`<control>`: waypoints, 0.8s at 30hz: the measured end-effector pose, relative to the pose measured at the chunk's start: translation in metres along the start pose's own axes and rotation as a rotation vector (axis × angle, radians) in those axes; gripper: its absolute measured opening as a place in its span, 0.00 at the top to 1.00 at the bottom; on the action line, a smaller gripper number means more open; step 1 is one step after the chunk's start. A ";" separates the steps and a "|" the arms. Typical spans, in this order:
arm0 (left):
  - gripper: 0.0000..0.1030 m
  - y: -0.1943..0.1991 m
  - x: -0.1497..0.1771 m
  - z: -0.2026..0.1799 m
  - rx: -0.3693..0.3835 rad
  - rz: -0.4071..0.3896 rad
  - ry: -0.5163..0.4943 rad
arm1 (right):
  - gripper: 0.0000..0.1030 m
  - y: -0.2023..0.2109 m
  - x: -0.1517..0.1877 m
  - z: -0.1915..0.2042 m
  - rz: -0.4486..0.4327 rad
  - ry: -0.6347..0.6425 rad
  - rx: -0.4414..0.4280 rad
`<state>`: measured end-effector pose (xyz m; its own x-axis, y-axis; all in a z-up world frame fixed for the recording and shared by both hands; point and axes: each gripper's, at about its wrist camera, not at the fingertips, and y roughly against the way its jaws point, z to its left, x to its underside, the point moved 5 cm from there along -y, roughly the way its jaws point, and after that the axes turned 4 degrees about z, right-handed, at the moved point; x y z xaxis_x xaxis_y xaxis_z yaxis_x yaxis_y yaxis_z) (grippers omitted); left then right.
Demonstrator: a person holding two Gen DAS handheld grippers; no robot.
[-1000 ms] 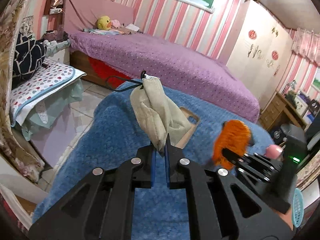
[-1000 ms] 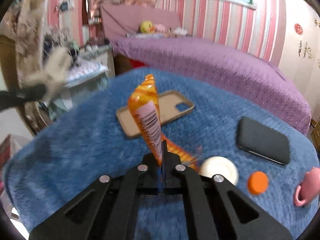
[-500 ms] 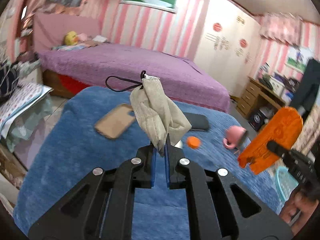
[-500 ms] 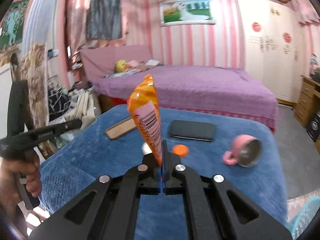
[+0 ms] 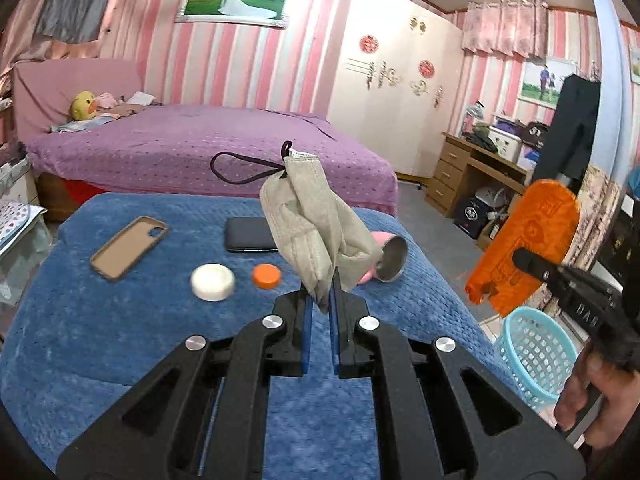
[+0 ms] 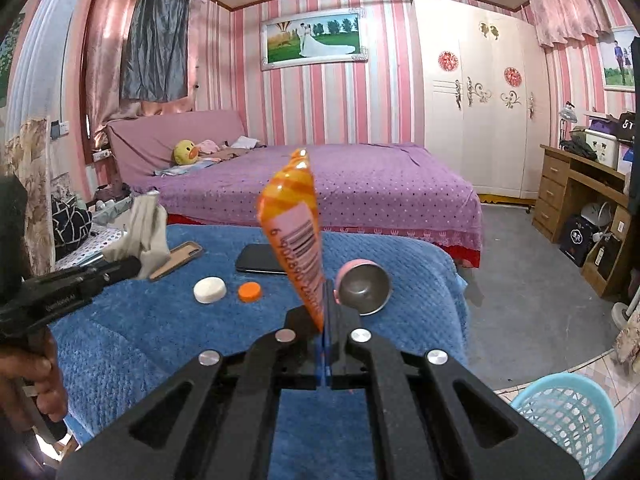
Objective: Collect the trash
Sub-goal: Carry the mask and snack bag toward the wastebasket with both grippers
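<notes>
My left gripper is shut on a crumpled grey face mask with a black ear loop, held above the blue-covered table. My right gripper is shut on an orange snack wrapper that stands upright from the jaws. The wrapper also shows at the right of the left wrist view, above a light blue mesh basket. The basket sits on the floor at the table's right end and shows at the bottom right of the right wrist view. The mask shows at the left of the right wrist view.
On the table lie a tan phone case, a black phone, a white round lid, an orange cap and a tipped pink cup. A purple bed stands behind; a wooden desk is at the right.
Both grippers have swung to the right along the table with their loads. The blue basket has come into view, and the wrapper now hangs above it.
</notes>
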<state>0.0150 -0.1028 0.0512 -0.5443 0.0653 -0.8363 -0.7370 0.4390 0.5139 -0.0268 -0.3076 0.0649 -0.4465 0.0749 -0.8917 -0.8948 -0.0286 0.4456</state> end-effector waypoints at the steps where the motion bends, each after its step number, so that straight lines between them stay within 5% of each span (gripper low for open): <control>1: 0.94 -0.001 0.002 -0.003 0.007 0.002 -0.002 | 1.00 0.002 -0.001 -0.006 -0.001 -0.013 0.006; 24: 0.94 -0.015 0.001 -0.033 0.045 0.012 -0.010 | 1.00 0.035 -0.004 -0.067 -0.030 -0.117 0.090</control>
<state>0.0122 -0.1388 0.0490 -0.5486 0.0800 -0.8323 -0.7115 0.4781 0.5149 -0.0571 -0.3759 0.0784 -0.4106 0.1901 -0.8918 -0.9012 0.0644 0.4287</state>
